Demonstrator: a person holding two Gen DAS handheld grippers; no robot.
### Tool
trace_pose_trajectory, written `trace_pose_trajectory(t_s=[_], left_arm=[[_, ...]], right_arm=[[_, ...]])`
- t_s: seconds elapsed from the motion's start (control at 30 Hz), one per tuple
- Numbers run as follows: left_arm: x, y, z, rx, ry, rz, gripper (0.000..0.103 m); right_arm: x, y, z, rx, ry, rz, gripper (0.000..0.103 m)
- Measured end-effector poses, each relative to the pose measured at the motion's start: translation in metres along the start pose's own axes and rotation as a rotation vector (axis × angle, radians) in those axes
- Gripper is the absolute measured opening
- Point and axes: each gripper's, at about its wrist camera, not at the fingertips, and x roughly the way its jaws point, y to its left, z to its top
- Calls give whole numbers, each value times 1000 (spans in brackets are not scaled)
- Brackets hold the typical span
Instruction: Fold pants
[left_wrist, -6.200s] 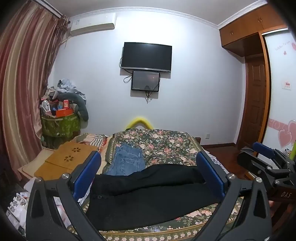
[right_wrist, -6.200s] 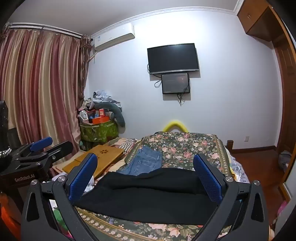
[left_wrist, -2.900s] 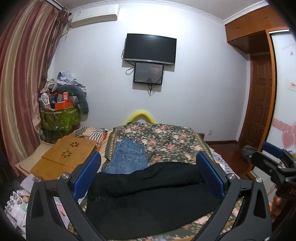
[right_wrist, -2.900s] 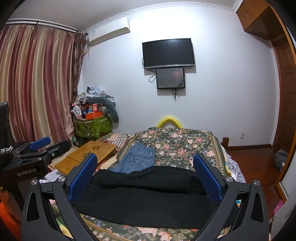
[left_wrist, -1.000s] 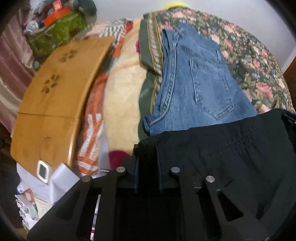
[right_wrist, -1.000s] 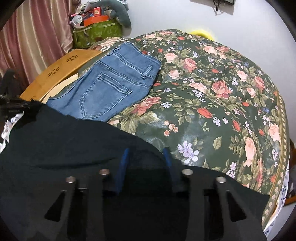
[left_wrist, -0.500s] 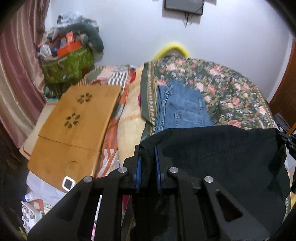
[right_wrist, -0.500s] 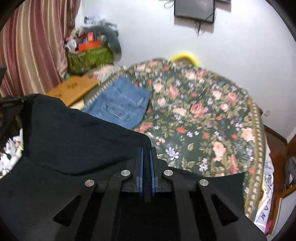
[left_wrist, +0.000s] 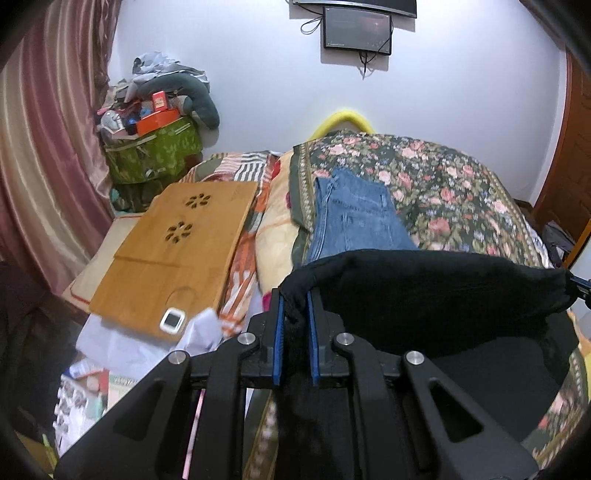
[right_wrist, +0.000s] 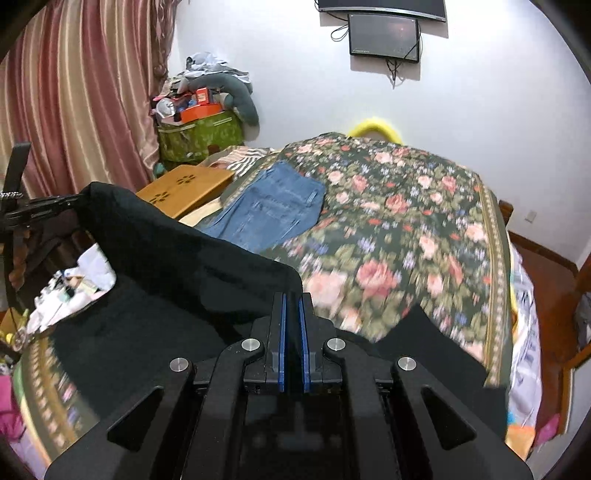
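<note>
Left wrist view: left tool clamped narrow on a bunched corner of the black pants, cloth wadded between the blue pads. Right wrist view: right tool likewise closed tight on the other corner of the same edge, only a thin layer showing between the pads. The pants hang as a lifted flap between the two tools; the lower part lies on the flowered bed, near edge.

Risks from here, as I judge them:
- Right grip looks thin. If the edge is pulled taut between the tools, that corner could slip out and the flap drops crooked.
- Left grip holds a wad, not a flat edge. Laid down like that, the corner likely lands twisted and the fold line won't be straight.
- Folded blue jeans sit just beyond the flap on the bed. Carrying the flap too far forward would drape it over them, or drag them.
- Bottom layer isn't pinned. Moving the lifted edge fast could haul the whole garment across the cover rather than fold it.
- Wooden lap table and paper clutter are beside the left tool; a wide swing left could snag them.

Can't tell which end is held, waist or hems.
</note>
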Motion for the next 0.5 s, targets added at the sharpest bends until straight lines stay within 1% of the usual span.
trace_pose_trajectory(t_s=[0.1, 0.27, 0.33, 0.5], left_arm=[[-11, 3, -23, -6, 14, 12, 10], [-19, 7, -66, -25, 65, 23, 8], [-18, 8, -84, -32, 101, 23, 7], [-3, 11, -129, -71, 221, 6, 6]], right_arm=[[-7, 12, -21, 5, 19, 18, 5], [-15, 25, -55, 12, 53, 36, 5], [-15, 25, -64, 27, 63, 40, 5], [-13, 30, -85, 51, 90, 44, 5]])
